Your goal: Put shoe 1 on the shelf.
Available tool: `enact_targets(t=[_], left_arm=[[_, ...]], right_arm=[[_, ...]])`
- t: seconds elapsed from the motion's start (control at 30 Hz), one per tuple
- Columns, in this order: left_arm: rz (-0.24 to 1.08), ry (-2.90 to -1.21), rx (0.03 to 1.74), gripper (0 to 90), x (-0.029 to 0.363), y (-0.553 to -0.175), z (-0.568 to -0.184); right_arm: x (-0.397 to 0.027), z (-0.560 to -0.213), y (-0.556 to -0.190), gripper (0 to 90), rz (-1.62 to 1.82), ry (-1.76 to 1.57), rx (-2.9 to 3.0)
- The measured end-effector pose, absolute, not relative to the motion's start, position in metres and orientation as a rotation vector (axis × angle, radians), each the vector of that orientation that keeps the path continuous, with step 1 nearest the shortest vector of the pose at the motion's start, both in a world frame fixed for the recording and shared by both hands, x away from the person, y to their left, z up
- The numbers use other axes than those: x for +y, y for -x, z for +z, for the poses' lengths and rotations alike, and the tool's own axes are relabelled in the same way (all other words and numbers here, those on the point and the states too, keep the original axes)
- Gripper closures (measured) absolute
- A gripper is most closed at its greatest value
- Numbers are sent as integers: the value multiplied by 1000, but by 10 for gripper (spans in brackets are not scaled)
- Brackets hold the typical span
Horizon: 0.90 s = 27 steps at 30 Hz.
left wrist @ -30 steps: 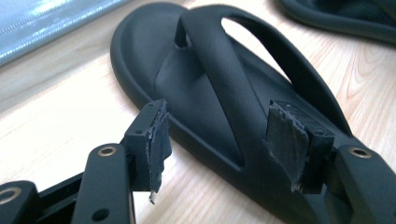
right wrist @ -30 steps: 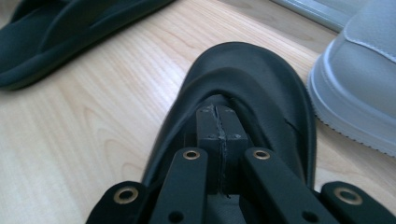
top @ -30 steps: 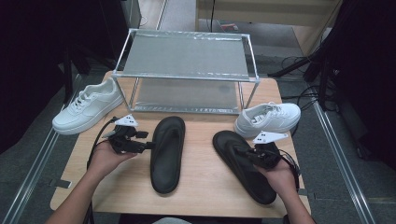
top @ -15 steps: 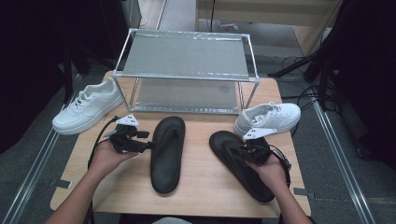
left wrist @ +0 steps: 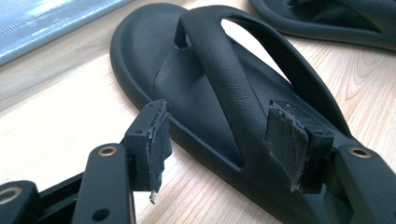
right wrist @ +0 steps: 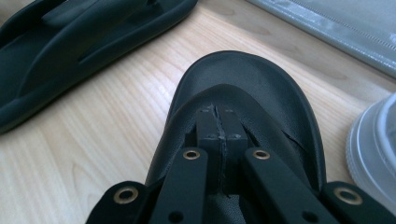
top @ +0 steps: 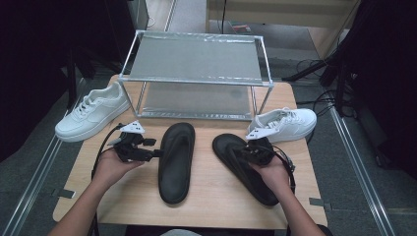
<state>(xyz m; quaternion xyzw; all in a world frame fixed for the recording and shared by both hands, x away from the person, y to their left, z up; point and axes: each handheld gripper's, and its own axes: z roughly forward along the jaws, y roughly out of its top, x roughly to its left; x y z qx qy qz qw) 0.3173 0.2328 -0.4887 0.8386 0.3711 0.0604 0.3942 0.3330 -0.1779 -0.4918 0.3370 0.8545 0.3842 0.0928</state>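
Note:
Two black flip-flops lie on the wooden table [top: 216, 206]. My left gripper [top: 156, 153] is open, level with the left flip-flop [top: 176, 162] at its left edge. In the left gripper view its pads [left wrist: 159, 140] straddle that flip-flop's [left wrist: 187, 88] side and strap without pressing. My right gripper [top: 241, 152] is shut on the strap of the right flip-flop [top: 263, 192], near the toe post. The right gripper view shows its jaws [right wrist: 218, 116] pinched together on the strap ridge of that flip-flop [right wrist: 261, 79].
A metal two-shelf rack [top: 194, 64] stands at the back of the table. One white sneaker [top: 93, 112] sits left of it, half off the table edge. Another white sneaker [top: 287, 123] sits right, close behind my right hand.
My right gripper has moved left with the right flip-flop in it, bringing the toe end nearer the left flip-flop. The left gripper has stayed where it was.

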Motion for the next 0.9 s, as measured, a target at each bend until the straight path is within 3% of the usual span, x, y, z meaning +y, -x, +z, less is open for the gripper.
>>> enact_targets(t=[0.33, 0.63, 0.9], left_arm=[[145, -2121, 952, 408, 237, -310, -491], [112, -2109, 928, 758, 239, -305, -489], [80, -2114, 973, 807, 240, -310, -498]], right_arm=[[-158, -493, -348, 900, 1149, -1012, 2520], [-134, -494, -366, 900, 1169, -1000, 2520], [-118, -495, -377, 900, 1174, -1012, 2510]])
